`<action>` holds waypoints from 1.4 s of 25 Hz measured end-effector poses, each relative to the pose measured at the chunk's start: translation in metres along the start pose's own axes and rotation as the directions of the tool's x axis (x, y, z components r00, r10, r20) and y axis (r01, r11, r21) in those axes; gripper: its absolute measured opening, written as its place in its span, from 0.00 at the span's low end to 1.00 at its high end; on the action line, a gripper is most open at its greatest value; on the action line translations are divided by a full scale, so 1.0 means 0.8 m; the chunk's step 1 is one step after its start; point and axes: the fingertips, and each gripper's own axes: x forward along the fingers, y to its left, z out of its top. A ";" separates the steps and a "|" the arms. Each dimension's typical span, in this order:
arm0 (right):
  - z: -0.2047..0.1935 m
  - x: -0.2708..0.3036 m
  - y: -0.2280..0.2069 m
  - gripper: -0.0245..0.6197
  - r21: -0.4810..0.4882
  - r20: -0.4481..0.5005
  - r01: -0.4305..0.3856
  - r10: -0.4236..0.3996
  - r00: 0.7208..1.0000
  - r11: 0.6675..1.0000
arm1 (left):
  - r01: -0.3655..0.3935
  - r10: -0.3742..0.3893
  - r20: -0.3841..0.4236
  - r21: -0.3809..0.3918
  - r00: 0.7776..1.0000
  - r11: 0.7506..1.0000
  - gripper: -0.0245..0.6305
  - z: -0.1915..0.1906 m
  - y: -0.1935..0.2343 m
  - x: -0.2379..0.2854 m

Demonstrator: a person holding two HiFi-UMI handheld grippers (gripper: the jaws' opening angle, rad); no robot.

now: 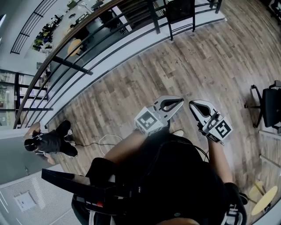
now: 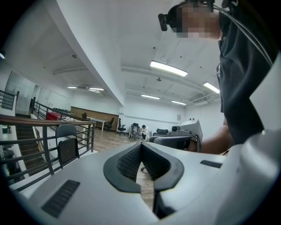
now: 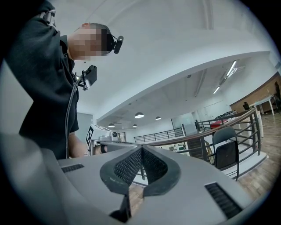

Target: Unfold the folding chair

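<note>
Shows, across a wood-plank floor (image 1: 210, 57) and against a black railing (image 1: 70, 65), one folding chair (image 1: 181, 11) not yet opened. Stands upright and flat, dark seat panel tipped up against a rounded grey back, on thin dark legs.

Places the chair well ahead of both pairs of fingers, with bare floor between and nothing touching it. Puts it off to the left of the fingers (image 2: 129, 162) in the left gripper view, beside the railing bars (image 2: 66, 147). Puts it off to the right of the fingers (image 3: 127, 167) in the right gripper view (image 3: 226, 149).

Counts one office chair (image 1: 268, 107) well out to the right of the right fingers, and one person (image 1: 48, 141) low on the floor far to the left of the left fingers.

Counts two grippers, side by side and pointing towards the railing: left gripper (image 1: 181, 101) and right gripper (image 1: 191, 104). Finds each pair of ribbed dark fingers pressed together at the tips, with nothing between them, in both the left gripper view (image 2: 141, 145) and the right gripper view (image 3: 141, 148).
</note>
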 end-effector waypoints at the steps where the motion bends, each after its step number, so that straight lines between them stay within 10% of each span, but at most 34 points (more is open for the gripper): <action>1: -0.002 0.008 -0.009 0.03 -0.016 -0.006 0.001 -0.001 1.000 1.000 | 0.000 0.000 0.001 0.008 1.000 1.000 0.04 0.000 0.012 0.003; 21: 0.052 0.239 -0.254 0.03 -0.037 -0.007 0.100 -0.100 0.995 0.994 | 0.004 -0.005 0.021 0.053 1.000 0.999 0.04 0.052 0.347 0.052; 35: 0.090 0.274 -0.548 0.03 -0.014 0.003 0.015 -0.015 1.000 1.000 | -0.102 0.101 0.022 0.071 0.995 0.992 0.04 0.100 0.550 0.273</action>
